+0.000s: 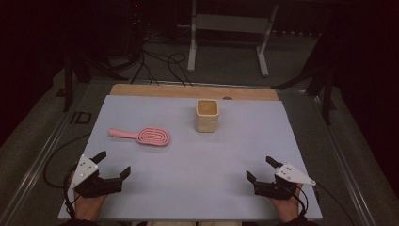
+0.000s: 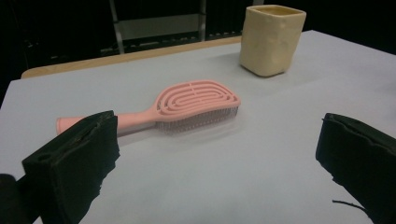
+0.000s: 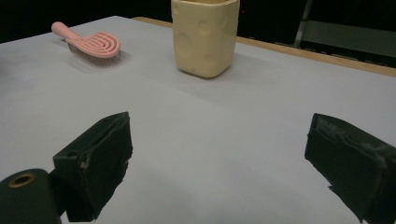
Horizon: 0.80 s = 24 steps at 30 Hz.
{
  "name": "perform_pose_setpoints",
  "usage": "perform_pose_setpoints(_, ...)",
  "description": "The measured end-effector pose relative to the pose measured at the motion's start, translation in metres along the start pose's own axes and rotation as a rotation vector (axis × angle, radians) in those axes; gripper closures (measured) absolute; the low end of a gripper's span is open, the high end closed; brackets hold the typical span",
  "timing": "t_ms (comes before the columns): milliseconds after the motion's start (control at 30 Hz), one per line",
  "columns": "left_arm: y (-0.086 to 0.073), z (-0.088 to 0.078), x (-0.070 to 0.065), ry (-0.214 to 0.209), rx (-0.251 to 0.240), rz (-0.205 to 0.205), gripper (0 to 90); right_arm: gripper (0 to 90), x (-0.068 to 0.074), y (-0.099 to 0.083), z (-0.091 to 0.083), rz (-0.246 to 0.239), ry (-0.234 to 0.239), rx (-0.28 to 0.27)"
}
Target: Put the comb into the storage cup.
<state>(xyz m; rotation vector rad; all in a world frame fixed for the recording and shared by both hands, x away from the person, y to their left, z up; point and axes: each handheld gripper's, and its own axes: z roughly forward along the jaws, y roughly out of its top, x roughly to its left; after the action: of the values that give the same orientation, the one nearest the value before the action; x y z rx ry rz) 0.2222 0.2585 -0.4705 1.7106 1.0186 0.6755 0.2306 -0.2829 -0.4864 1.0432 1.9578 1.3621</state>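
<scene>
The hairbrush (image 2: 187, 105) is moulded in smooth pink plastic with a low sheen, and its bristle bed is seen as fine, dense filaments. The cream cup (image 2: 272, 39) is finished matt, with a slightly uneven, dimpled wall resembling glazed ceramic or soft plastic. The table (image 1: 197, 160) is covered by a matt, smooth, pale sheet; bare wood is exposed along its far edge. The gripper pads (image 3: 95, 163) are faced with black, matt, rough-edged foam or rubber.
</scene>
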Motion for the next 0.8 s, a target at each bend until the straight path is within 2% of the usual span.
perform_pose_setpoints(367,0.005,0.000,0.001,0.032,-0.002,-0.004,0.2,7.4,-0.002,-0.001,0.000,0.007,-0.006,-0.016)
perform_pose_setpoints(800,0.027,0.001,0.002,0.040,-0.010,0.020,0.2,7.4,-0.001,-0.003,0.004,0.014,0.005,-0.012)
